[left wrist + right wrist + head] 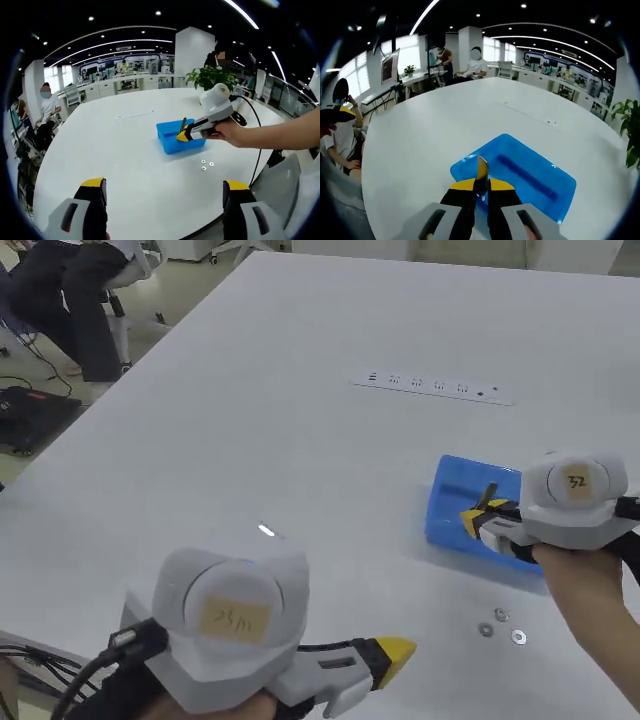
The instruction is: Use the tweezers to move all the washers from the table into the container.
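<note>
A blue container (pixel 447 502) sits on the white table, also seen in the left gripper view (pixel 172 142) and the right gripper view (pixel 530 172). My right gripper (pixel 476 520) hovers over it, shut on the tweezers (pixel 481 169), whose tips point down toward the container's inside. The same gripper (pixel 186 135) and tweezers (pixel 183 123) appear in the left gripper view. Three small washers (pixel 501 626) lie on the table just in front of the container, close together (pixel 205 164). My left gripper (pixel 164 190) is open with nothing between its fingers, low near the table's front edge (pixel 385 665).
A flat white power strip (pixel 435 387) lies on the table beyond the container. A seated person (pixel 70 290) and cables are off the table's far left corner. A potted plant (pixel 210 77) stands past the table. People sit at the far end (pixel 475 62).
</note>
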### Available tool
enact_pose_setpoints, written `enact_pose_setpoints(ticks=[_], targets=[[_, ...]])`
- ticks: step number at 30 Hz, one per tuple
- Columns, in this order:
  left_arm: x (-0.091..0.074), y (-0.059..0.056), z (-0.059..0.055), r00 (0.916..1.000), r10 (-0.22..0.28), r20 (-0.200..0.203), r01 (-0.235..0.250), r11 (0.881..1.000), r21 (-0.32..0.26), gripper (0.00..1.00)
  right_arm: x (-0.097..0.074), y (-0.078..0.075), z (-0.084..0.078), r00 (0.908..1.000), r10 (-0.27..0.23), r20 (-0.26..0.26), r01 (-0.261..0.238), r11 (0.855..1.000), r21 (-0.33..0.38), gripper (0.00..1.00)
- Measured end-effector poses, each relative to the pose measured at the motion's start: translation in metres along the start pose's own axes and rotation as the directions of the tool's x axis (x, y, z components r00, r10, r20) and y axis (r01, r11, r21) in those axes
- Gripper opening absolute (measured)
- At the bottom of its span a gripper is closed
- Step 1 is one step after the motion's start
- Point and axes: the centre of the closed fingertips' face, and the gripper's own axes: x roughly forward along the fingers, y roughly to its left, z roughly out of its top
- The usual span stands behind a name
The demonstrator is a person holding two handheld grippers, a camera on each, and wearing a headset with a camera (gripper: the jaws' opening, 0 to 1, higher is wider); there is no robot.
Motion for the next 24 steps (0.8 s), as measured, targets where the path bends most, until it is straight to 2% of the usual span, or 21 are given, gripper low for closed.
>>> enact_pose_setpoints(ticks=[10,14,16,20,24], targets=[[-0.001,-0.002,0.003,1.0,0.007,0.003,-0.007,1.0,0.007,0.99,-0.001,0.0,0.002,0.9999,0.012,0.004,-0.013,1.0,0.02,0.05],[-0.001,-0.002,0.004,1.0,0.008,0.001,-0.008,1.0,0.021,0.99,-0.012,-0.005,0.01,0.9986,-0.009,0.051,0.007,0.999,0.038,0.05],[-0.002,-0.002,0.005,0.9999,0.008,0.006,-0.008,1.0,0.018,0.99,-0.021,-0.004,0.02,0.9956,0.003,0.094,-0.012,0.995,0.096,0.05],[-0.003,-0.005,0.003,1.0,0.004,0.006,-0.004,1.0,0.016,0.99,-0.048,-0.006,0.031,0.989,-0.026,0.146,0.013,0.996,0.092,0.05],[-0.003,-0.01,0.002,1.0,-0.005,0.007,0.005,1.0,0.02,0.99,-0.074,-0.002,0.034,0.9809,-0.046,0.189,0.025,0.993,0.115,0.04]])
